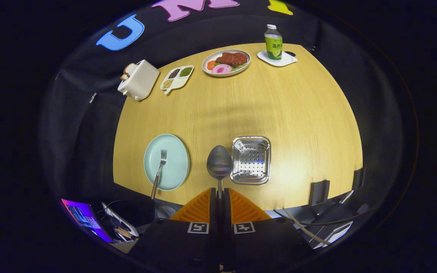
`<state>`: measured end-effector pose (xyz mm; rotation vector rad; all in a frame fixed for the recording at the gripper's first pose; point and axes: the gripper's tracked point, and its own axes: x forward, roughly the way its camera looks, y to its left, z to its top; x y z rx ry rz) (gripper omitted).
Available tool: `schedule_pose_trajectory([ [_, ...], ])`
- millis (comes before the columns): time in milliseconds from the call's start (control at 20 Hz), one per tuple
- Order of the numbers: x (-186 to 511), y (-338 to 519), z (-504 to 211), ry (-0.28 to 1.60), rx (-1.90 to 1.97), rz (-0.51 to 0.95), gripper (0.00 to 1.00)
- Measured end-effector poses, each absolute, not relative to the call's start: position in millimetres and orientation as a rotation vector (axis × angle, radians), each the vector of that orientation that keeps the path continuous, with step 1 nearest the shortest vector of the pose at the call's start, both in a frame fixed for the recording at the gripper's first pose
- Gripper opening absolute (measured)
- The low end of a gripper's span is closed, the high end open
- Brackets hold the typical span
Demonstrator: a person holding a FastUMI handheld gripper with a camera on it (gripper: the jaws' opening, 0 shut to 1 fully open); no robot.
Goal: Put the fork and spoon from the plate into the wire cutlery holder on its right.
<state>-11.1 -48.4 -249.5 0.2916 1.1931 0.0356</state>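
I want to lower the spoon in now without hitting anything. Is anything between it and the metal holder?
Nothing visible. The gripper is shut on the spoon, whose bowl hangs just left of the wire cutlery holder. Only bare table shows between them. The fork lies on the plate, farther left.

A light wooden table [279, 110] stands against a black cloth wall [89, 94]. A bright patch of light falls on its near right part. A lit screen [84, 217] and cables [305, 227] lie below the near edge.
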Motion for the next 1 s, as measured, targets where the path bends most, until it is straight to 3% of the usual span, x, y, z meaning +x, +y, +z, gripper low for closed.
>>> schedule_pose_trajectory([
  [1000,24.7,-90.0,-346.7,1.501,0.217,-0.044,0.09],
])
